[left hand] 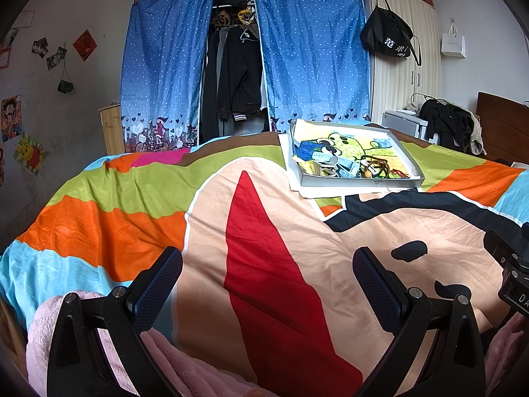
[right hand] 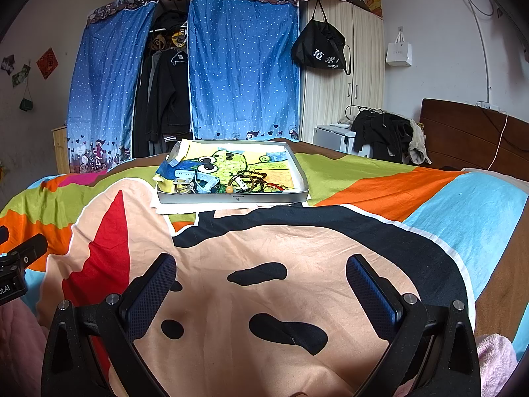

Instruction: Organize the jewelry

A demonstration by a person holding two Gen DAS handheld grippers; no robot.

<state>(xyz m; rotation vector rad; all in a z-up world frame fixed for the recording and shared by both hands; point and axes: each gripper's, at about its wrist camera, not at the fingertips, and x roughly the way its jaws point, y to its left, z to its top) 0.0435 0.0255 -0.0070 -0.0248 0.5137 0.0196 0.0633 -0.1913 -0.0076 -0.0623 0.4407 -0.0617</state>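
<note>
Left tongs (left hand: 267, 264) spread wide, nothing between fingers, hovering low over bedspread (left hand: 132, 225). Right tongs (right hand: 261, 268) likewise wide, holding nothing, above cartoon-face print. Shallow grey tray (right hand: 231, 197) rests on white paper sheet (right hand: 165, 207) on bed, well ahead of both tongs, in front of blue dotted wardrobe curtain (right hand: 244, 76). Jewelry heap (right hand: 228, 182) piled against tray's near wall: beaded bracelets, pale-blue watch straps, amber bead. Tray floor lined with yellow-green cartoon picture (right hand: 238, 162). Black bag (right hand: 319, 49) hangs on cabinet door.

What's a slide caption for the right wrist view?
Open right gripper above the cartoon bedspread, facing a jewelry-filled tray.
</note>
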